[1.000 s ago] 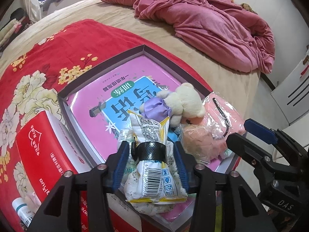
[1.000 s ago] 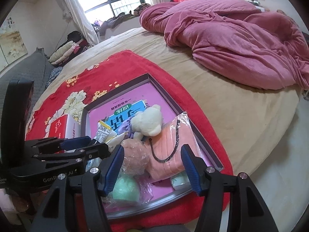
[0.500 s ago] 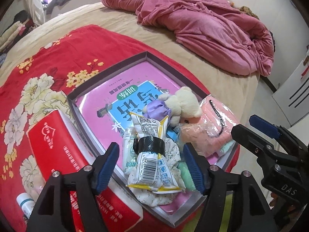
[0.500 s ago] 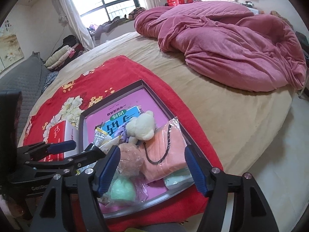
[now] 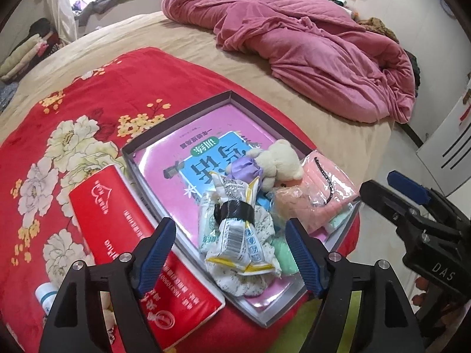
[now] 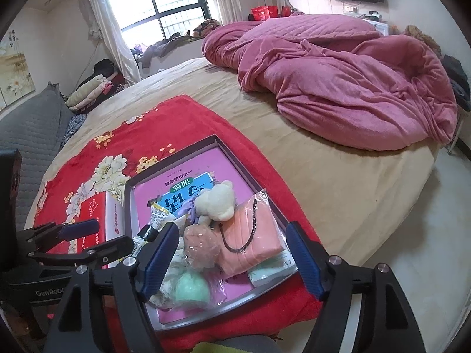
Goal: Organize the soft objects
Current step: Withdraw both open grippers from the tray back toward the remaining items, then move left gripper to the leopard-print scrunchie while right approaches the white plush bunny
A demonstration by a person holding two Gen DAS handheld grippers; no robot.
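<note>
Hovering my left tongs [image 5: 231, 254] released over the taped packet bundle [image 5: 240, 234] at the tray's [image 5: 176, 117] near edge, its long axis running away from me; right tongs [image 6: 232, 257] gape too

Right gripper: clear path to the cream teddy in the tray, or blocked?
Probably yes. The right gripper is open and the cream teddy sits on top of the tray pile, uncovered. A bagged peach item lies between them, so approach from above.
</note>
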